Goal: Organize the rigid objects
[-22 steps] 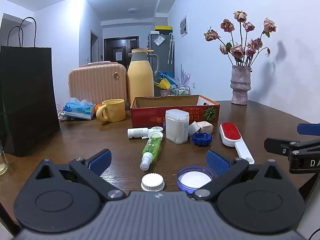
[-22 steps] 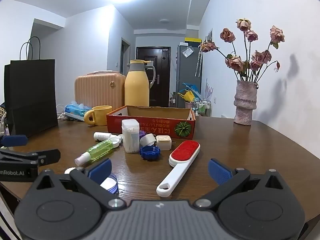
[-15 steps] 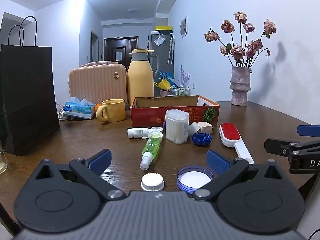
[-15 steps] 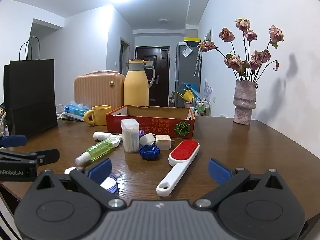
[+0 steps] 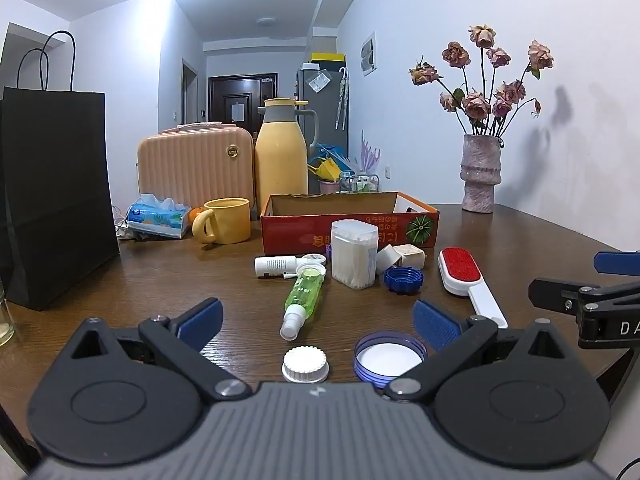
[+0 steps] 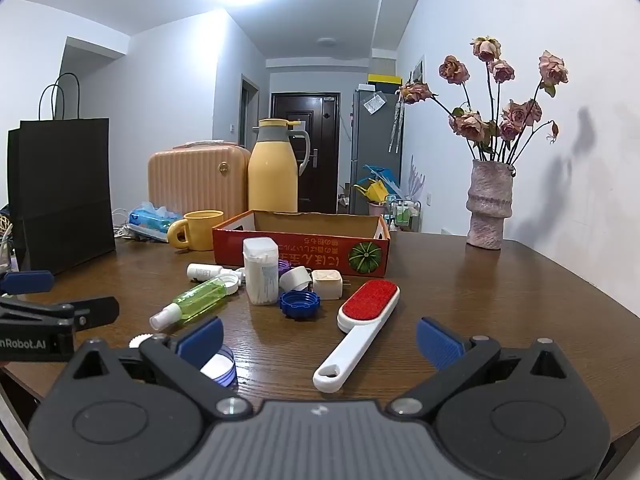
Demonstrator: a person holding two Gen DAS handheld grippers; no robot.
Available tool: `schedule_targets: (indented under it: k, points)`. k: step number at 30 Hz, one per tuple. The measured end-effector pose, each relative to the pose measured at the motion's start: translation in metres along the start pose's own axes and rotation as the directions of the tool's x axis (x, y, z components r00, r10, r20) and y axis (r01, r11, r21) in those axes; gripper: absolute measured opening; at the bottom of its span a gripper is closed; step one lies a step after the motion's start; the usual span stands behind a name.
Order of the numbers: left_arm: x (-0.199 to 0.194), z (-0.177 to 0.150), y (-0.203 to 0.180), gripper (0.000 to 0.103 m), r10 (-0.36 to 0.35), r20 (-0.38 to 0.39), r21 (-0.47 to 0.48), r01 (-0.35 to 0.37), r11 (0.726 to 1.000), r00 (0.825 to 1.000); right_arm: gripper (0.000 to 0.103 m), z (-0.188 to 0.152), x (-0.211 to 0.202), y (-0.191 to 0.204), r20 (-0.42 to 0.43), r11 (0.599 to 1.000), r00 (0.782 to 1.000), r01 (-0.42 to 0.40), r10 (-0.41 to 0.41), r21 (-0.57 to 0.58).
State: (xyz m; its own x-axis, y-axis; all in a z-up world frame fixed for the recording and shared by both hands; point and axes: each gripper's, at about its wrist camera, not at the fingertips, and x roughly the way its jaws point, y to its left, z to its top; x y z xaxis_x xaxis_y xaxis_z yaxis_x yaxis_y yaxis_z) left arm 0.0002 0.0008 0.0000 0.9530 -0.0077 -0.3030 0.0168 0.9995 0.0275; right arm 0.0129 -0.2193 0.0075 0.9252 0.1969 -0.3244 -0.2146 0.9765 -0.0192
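Observation:
A red cardboard box [image 5: 350, 234] [image 6: 300, 252] stands open on the brown table. In front of it lie a green spray bottle [image 5: 303, 296] [image 6: 192, 304], a white tube [image 5: 276, 267], a cotton-swab box [image 5: 354, 254] [image 6: 261, 270], a blue cap [image 5: 403, 280] [image 6: 299, 304], a white cube [image 6: 326, 284] and a red-and-white lint brush [image 5: 466, 280] [image 6: 360, 324]. A white cap [image 5: 305, 362] and a blue-rimmed lid [image 5: 390, 355] [image 6: 219, 366] lie nearest. My left gripper [image 5: 318, 320] is open over them. My right gripper [image 6: 320, 338] is open, with the brush handle between its fingers.
A black paper bag [image 5: 52, 196], tissue pack [image 5: 158, 216], yellow mug [image 5: 224, 220], peach case [image 5: 196, 164] and yellow jug [image 5: 282, 156] stand at the back left. A vase of dried roses [image 5: 480, 176] stands back right. The table edge runs close below both grippers.
Both views have barely shifted. Both grippers stay open and no object has moved.

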Motion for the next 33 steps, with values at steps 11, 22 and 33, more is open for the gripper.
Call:
schedule_targets:
  k: [11, 22, 33]
  points:
    - [-0.0006, 0.0008, -0.0003, 0.103, -0.001, 0.004, 0.0, 0.001, 1.0, 1.0, 0.103, 0.0017, 0.0011, 0.0002, 0.002, 1.0, 1.0, -0.004, 0.004, -0.001]
    - [-0.0009, 0.0008, -0.0002, 0.103, -0.001, 0.005, 0.0, 0.001, 1.0, 1.0, 0.102, 0.0021, 0.0007, 0.0008, 0.004, 1.0, 1.0, -0.006, 0.006, -0.001]
    - [-0.001, 0.0007, -0.0001, 0.103, -0.001, 0.006, -0.001, 0.001, 1.0, 1.0, 0.103, 0.0021, 0.0008, 0.001, 0.003, 1.0, 1.0, -0.006, 0.006, -0.003]
